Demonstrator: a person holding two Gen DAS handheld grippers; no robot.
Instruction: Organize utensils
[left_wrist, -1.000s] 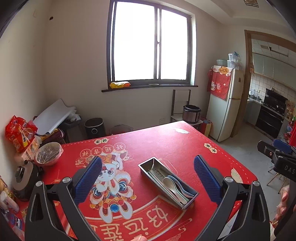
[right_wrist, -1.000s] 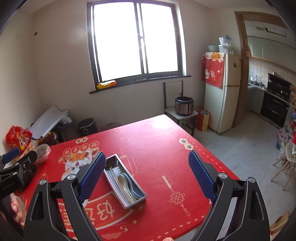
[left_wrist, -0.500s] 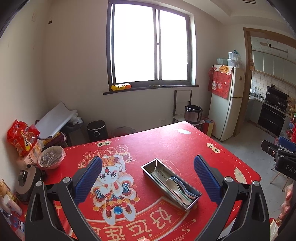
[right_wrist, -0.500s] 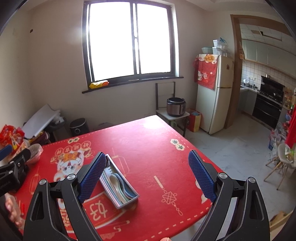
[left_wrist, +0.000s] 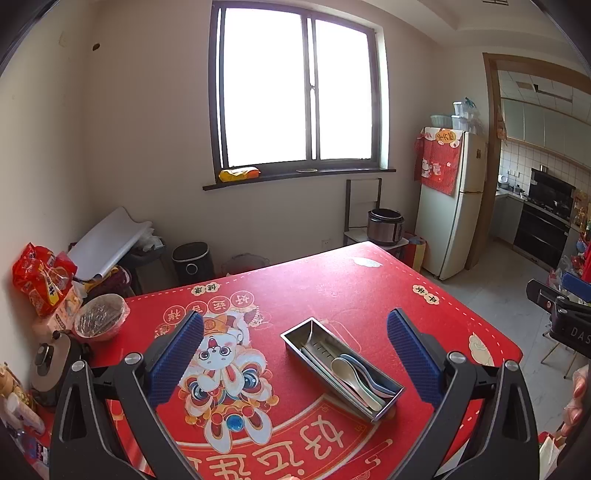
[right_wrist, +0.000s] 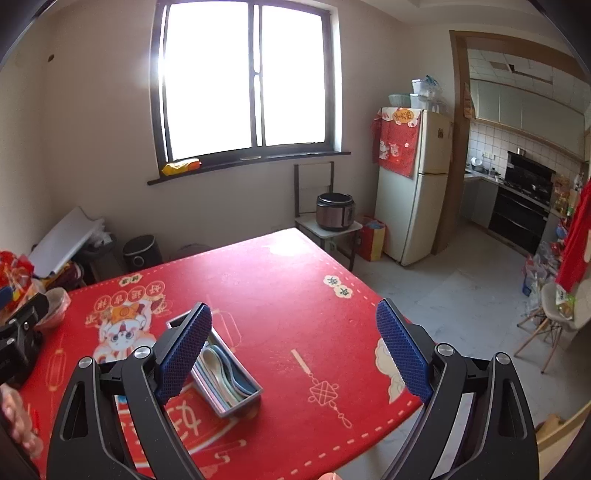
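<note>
Overhead, both ribbed blue-padded grippers, left gripper (left_wrist: 295, 354) and right gripper (right_wrist: 293, 347), spread wide above rectangular steel tray (left_wrist: 295, 338) of spoons (left_wrist: 351, 373)

Spoons (left_wrist: 352, 371) in tray (left_wrist: 295, 336) — on table (left_wrist: 314, 280)

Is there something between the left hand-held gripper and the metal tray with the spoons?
Nothing visible. The left hand-held gripper is open above the tablecloth, and the metal tray lies uncovered ahead.
</note>
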